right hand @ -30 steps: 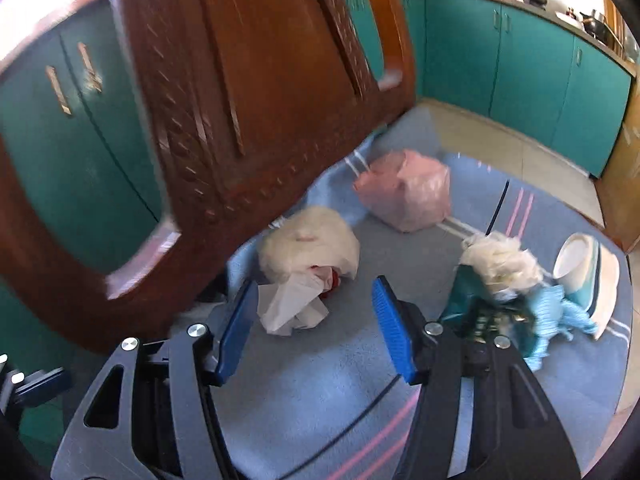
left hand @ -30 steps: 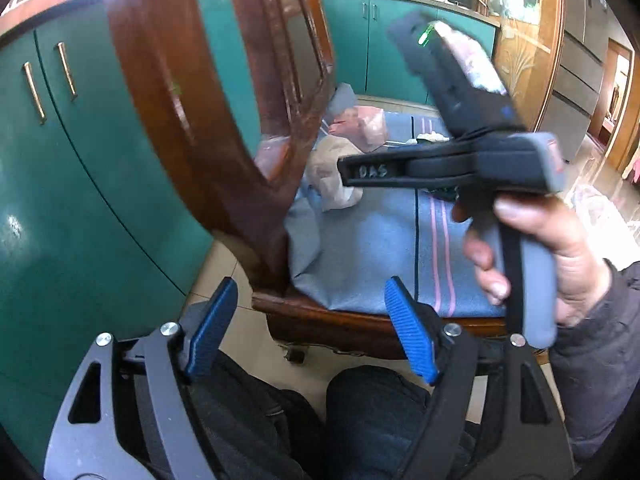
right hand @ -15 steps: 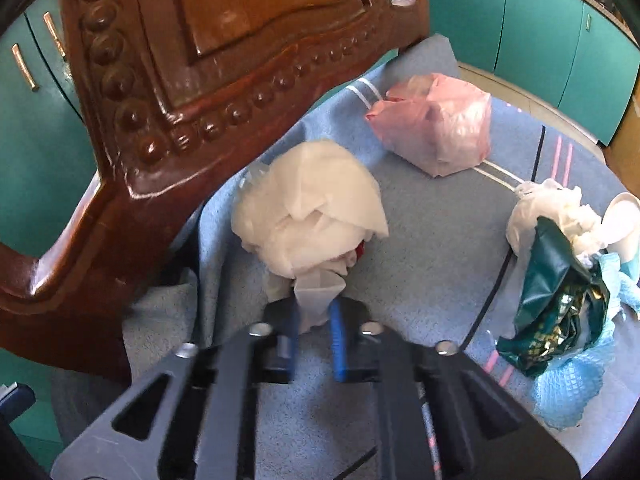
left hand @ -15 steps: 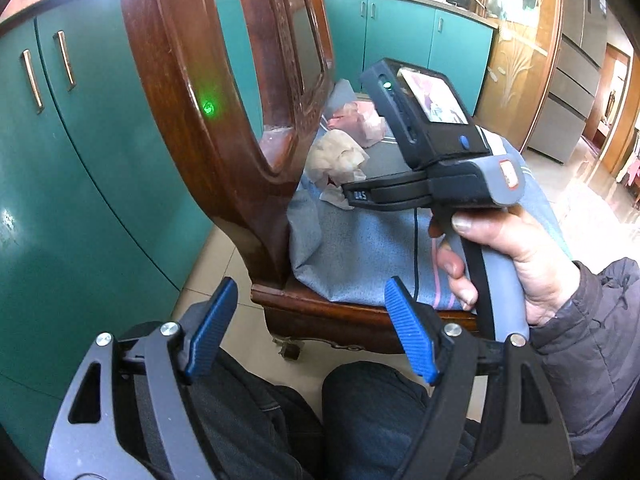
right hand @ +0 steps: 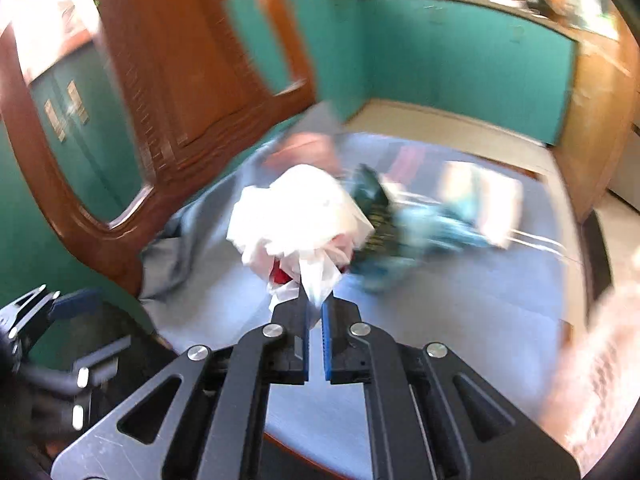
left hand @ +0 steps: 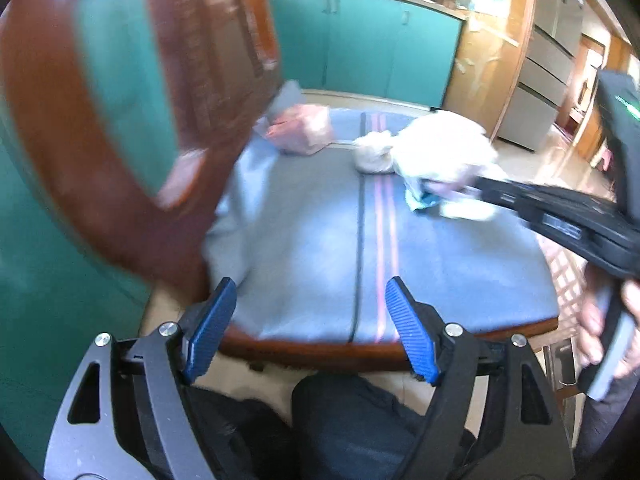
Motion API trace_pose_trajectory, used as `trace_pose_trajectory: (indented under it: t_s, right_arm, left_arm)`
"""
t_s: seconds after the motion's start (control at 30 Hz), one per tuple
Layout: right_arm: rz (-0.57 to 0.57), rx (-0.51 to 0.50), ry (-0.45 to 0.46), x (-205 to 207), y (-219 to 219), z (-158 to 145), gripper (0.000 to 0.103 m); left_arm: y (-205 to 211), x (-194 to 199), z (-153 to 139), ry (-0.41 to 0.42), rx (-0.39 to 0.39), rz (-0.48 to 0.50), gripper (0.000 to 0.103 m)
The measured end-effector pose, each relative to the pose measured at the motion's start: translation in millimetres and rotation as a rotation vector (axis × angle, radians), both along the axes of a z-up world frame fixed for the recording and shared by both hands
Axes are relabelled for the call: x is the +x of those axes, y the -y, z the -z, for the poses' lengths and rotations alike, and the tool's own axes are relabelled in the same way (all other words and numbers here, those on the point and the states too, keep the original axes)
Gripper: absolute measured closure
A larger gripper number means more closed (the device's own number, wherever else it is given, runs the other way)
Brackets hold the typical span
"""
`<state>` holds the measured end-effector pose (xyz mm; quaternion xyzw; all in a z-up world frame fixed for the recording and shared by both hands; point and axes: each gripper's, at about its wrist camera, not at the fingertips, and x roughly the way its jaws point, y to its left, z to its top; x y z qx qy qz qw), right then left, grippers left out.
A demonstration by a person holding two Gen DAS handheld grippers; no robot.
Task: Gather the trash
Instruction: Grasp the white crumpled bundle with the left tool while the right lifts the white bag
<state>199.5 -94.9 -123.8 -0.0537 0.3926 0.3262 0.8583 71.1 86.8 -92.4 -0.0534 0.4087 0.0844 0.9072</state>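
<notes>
Right gripper clamped on crumpled white plastic bag, lifted above blue striped cloth | left gripper apart, empty | step: carrying off bag; next needs a bin, none visible | right view alone shows green foil wrapper

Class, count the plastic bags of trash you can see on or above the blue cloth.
2. The white bag hangs pinched in the right gripper; the pink bag lies near the chair back. Blur may hide others in the far pile.
</notes>
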Motion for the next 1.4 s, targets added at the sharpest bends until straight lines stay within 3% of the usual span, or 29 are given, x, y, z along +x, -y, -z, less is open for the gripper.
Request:
trace_pose_trajectory:
  t_s: [0.23, 0.5, 0.57, 0.63, 0.73, 0.8, 0.9, 0.97, 1.0, 1.03, 1.07, 1.17, 1.23, 1.4]
  right_arm:
    - [0.194, -0.089, -0.008, 1.8, 79.5, 9.4, 0.097]
    - [0.158, -0.092, -0.041, -6.0, 94.0, 23.8, 0.094]
    - [0.158, -0.081, -0.044, -5.4, 96.7, 22.0, 0.088]
    - [0.174, -0.066, -0.037, -7.5, 102.8, 17.4, 0.070]
    - [0.182, -0.063, -0.014, -9.9, 104.8, 12.5, 0.055]
    - [0.191, -0.077, 0.007, -9.3, 102.9, 10.2, 0.049]
    - [0.213, -0.098, 0.031, -6.0, 100.0, 7.2, 0.048]
    - [0.224, -0.093, 0.032, -3.1, 100.7, 5.5, 0.048]
    - [0.232, -0.092, 0.033, -1.7, 102.0, 4.5, 0.048]
    - [0.238, -0.092, 0.033, -0.4, 103.5, 3.6, 0.047]
    - [0.243, -0.091, 0.034, 0.6, 105.2, 2.8, 0.046]
    - [0.262, -0.089, 0.040, 5.2, 110.7, 1.1, 0.040]
    - [0.270, -0.102, 0.031, 10.7, 110.9, 3.5, 0.040]
    - [0.244, -0.168, -0.002, 16.7, 96.4, 17.5, 0.040]
  left_arm:
    - [0.4, 68.4, 10.3, -0.025, -0.103, 0.019, 0.024]
    - [16.9, 113.1, 15.8, -0.052, -0.086, 0.027, 0.019]
    - [21.5, 124.5, 17.2, -0.060, -0.082, 0.041, 0.019]
    - [21.5, 140.3, 16.2, -0.061, -0.066, 0.033, 0.018]
    - [18.1, 177.6, 19.4, -0.089, -0.068, 0.019, 0.017]
    - [20.2, 196.4, 25.4, -0.141, -0.087, 0.036, 0.017]
    - [27.7, 218.0, 35.8, -0.172, -0.044, 0.044, 0.017]
    - [30.8, 227.1, 44.3, -0.189, -0.036, 0.054, 0.024]
    - [31.3, 230.0, 49.8, -0.205, -0.041, 0.064, 0.043]
    - [30.3, 231.2, 53.6, -0.220, -0.048, 0.070, 0.051]
    - [28.9, 228.9, 56.0, -0.211, -0.053, 0.068, 0.051]
    - [26.9, 215.4, 54.4, -0.177, -0.047, 0.076, 0.065]
    - [25.2, 205.8, 53.4, -0.173, -0.042, 0.069, 0.080]
    - [19.3, 165.4, 54.6, -0.158, -0.108, 0.065, 0.082]
